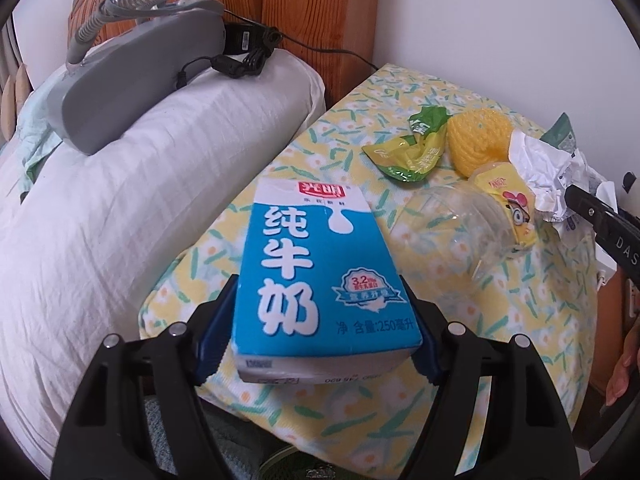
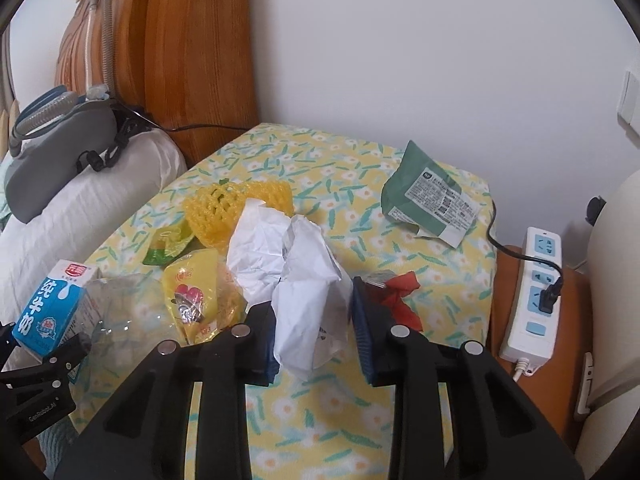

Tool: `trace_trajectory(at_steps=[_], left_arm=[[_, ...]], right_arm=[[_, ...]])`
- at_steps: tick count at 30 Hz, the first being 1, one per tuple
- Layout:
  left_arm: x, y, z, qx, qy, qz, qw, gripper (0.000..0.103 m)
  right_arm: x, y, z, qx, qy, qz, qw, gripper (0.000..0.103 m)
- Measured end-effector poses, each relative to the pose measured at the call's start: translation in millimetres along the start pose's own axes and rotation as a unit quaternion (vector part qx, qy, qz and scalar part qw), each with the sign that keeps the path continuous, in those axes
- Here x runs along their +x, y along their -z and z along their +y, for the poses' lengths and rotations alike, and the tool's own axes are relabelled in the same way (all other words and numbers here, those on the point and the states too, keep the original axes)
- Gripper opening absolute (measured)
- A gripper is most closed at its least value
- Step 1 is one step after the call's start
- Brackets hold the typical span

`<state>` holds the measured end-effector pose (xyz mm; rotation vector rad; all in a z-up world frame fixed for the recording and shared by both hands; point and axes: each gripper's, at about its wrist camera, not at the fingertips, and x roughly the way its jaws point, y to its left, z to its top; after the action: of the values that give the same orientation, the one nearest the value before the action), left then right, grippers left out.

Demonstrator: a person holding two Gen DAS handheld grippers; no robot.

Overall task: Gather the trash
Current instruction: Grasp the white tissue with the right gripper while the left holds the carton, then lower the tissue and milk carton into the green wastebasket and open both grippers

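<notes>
A blue and white milk carton [image 1: 320, 280] hangs between the pads of my left gripper [image 1: 320, 320], which is shut on its two sides above the flowered yellow cloth [image 1: 520, 340]. My right gripper [image 2: 312, 312] is shut on a crumpled white paper [image 2: 296, 256]; the left wrist view shows its finger [image 1: 600, 220] against that paper [image 1: 552, 168]. Beside the paper lie a clear plastic bottle [image 1: 452, 224] with a yellow label, a yellow foam net [image 2: 224, 208] and a green wrapper [image 2: 168, 244]. The right wrist view has the carton [image 2: 52, 308] at its far left.
A green packet [image 2: 432, 196] and a red scrap [image 2: 400, 296] lie on the cloth to the right. A white power strip [image 2: 532, 292] sits on the wooden stand beside it. A white pillow [image 1: 120, 200] bearing a grey device [image 1: 132, 80] with a hose lies left, against the wooden headboard [image 2: 192, 60].
</notes>
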<state>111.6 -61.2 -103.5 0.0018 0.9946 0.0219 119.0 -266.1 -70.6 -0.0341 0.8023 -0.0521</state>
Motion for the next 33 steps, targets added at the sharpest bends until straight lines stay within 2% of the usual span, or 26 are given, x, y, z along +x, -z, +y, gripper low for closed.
trace_trajectory(at_steps=[16, 33], left_arm=[[-76.4, 36.3, 10.0, 0.027, 0.018, -0.044, 0.9985, 0.070], [-96.6, 50.4, 10.9, 0.043, 0.031, -0.056, 0.9970, 0.070]], right_arm=[[-108.7, 40.1, 29.4, -0.011, -0.007, -0.040, 0.999, 0.030], [-146.1, 63.3, 37.0, -0.016, -0.015, -0.043, 0.999, 0.030]])
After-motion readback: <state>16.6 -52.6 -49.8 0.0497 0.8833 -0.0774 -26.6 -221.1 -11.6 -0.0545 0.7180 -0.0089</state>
